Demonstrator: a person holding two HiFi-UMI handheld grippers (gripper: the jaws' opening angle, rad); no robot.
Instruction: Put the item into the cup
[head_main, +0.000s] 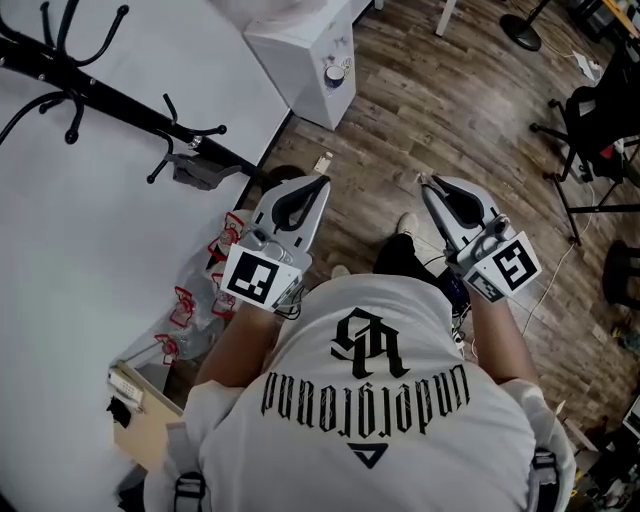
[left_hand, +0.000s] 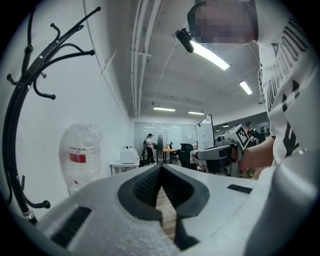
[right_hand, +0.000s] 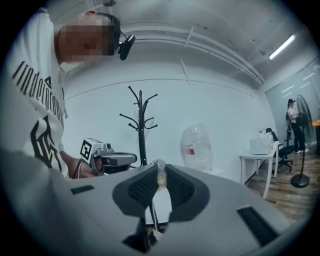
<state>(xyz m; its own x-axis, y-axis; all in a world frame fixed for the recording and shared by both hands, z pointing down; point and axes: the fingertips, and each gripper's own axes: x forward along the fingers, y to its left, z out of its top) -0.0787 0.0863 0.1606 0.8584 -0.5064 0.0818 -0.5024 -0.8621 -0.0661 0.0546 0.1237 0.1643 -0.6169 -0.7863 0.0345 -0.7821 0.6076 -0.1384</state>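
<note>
My right gripper (right_hand: 160, 169) is shut on a small pale yellowish item (right_hand: 160, 180), which is pinched upright between the dark pads. In the head view that gripper (head_main: 427, 183) points level over the wooden floor, and the item is too small to make out there. My left gripper (left_hand: 161, 169) is shut with nothing between its jaws. It is held level beside the right one (head_main: 321, 182), a little apart from it. Each gripper shows in the other's view, the left one (right_hand: 131, 158) and the right one (left_hand: 200, 155). No cup is in any view.
A black coat rack (head_main: 120, 100) stands by the white wall on the left. Below it lie plastic bottles with red labels (head_main: 205, 285) and a cardboard box (head_main: 140, 415). A white cabinet (head_main: 300, 45) stands ahead. Black stands (head_main: 590, 130) are at the right.
</note>
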